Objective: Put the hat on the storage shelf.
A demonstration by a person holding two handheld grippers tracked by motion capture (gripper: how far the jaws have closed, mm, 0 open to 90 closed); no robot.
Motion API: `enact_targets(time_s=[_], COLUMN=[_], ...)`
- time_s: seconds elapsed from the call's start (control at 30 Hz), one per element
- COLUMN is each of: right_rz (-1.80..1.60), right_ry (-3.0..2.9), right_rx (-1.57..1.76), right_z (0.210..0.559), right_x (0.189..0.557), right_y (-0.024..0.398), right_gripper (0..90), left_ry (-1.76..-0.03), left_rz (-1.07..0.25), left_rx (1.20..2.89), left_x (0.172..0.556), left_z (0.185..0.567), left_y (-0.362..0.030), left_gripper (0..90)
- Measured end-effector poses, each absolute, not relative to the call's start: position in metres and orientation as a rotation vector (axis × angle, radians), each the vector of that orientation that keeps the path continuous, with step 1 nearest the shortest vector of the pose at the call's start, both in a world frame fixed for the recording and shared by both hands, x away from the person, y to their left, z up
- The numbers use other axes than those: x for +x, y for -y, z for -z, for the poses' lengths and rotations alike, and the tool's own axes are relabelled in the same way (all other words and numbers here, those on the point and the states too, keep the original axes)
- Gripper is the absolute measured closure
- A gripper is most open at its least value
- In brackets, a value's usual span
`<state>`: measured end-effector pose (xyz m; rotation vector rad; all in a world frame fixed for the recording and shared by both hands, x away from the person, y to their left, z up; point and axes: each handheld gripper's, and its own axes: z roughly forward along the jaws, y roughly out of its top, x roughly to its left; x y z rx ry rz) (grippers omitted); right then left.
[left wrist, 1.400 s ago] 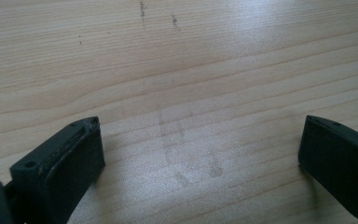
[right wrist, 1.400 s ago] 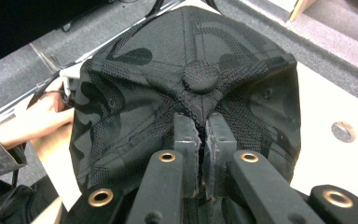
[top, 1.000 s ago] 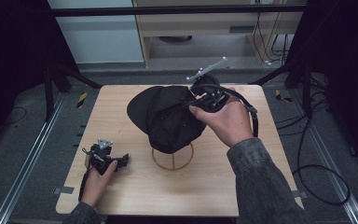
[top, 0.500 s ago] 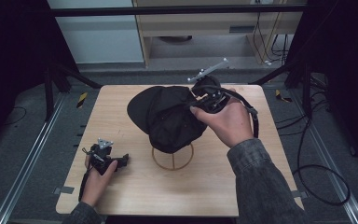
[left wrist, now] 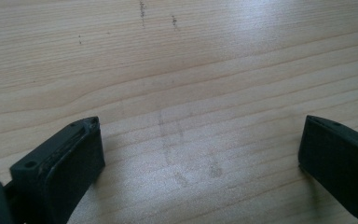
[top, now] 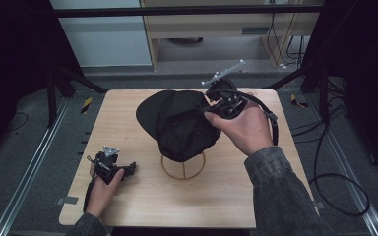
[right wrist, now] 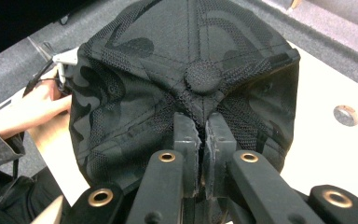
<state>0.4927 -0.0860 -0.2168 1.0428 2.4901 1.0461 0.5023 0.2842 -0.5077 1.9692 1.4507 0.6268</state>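
A black camouflage-pattern cap (top: 182,123) sits over a wire stand whose ring base (top: 183,167) rests on the wooden table (top: 236,196). My right gripper (top: 216,105) comes at the cap from the right. In the right gripper view its jaws are pinched together on the cap's fabric (right wrist: 168,70), just below the top button; the right gripper (right wrist: 200,123) is shut on it. My left gripper (top: 128,168) lies on the table at the front left, held by a hand. Its jaws stand wide apart over bare wood in the left gripper view, so the left gripper (left wrist: 200,140) is open with nothing between them.
A black cable (top: 325,162) trails from the right gripper off the table's right edge and loops on the floor. Metal rails run along both sides of the table. A small round fitting (right wrist: 346,115) sits in the tabletop beyond the cap.
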Motion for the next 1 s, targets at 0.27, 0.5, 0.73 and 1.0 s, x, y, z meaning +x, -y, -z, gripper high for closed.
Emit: enact_targets(time_s=[0.27, 0.5, 0.73, 1.0], right_rz=[-1.050, -1.047, -1.030, -1.036], right_ry=[-2.503, -2.500, -2.507, -2.503], right_rx=[1.054, 1.044, 1.039, 1.046], right_z=[0.233, 0.243, 0.251, 0.254], right_x=[0.497, 0.502, 0.506, 0.509], right_y=[0.083, 0.077, 0.067, 0.066], right_gripper=[85.6, 85.5, 85.4, 84.8], left_ry=[-1.451, -1.452, -1.451, -1.452], left_rz=[-0.627, -0.627, -0.627, -0.627], left_rx=[1.969, 1.967, 1.967, 1.967], left_x=[0.502, 0.502, 0.502, 0.502], left_z=[0.508, 0.508, 0.508, 0.508], left_y=[-0.284, -0.284, -0.284, -0.284], left_gripper=[0.0, 0.0, 0.0, 0.0])
